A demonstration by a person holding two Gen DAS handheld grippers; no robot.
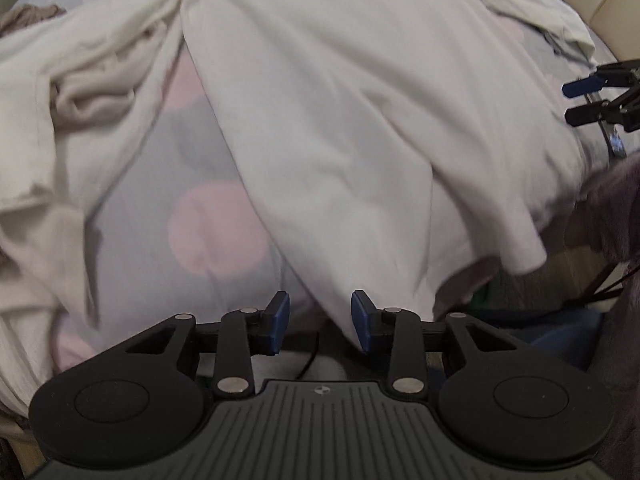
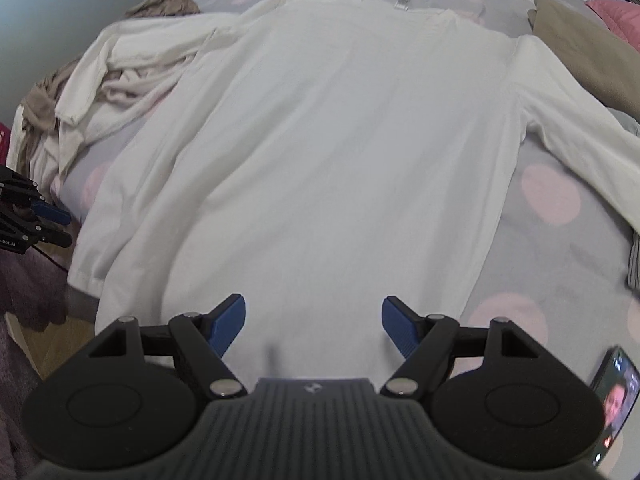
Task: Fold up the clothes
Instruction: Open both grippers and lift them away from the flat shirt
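right wrist: white shirt (image 2: 340, 140) spread flat.

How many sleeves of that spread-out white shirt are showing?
2. One sleeve stretches out flat to the right over the spotted bedsheet. The other sleeve lies bunched and twisted at the white shirt's left, beside a heap of other clothes.
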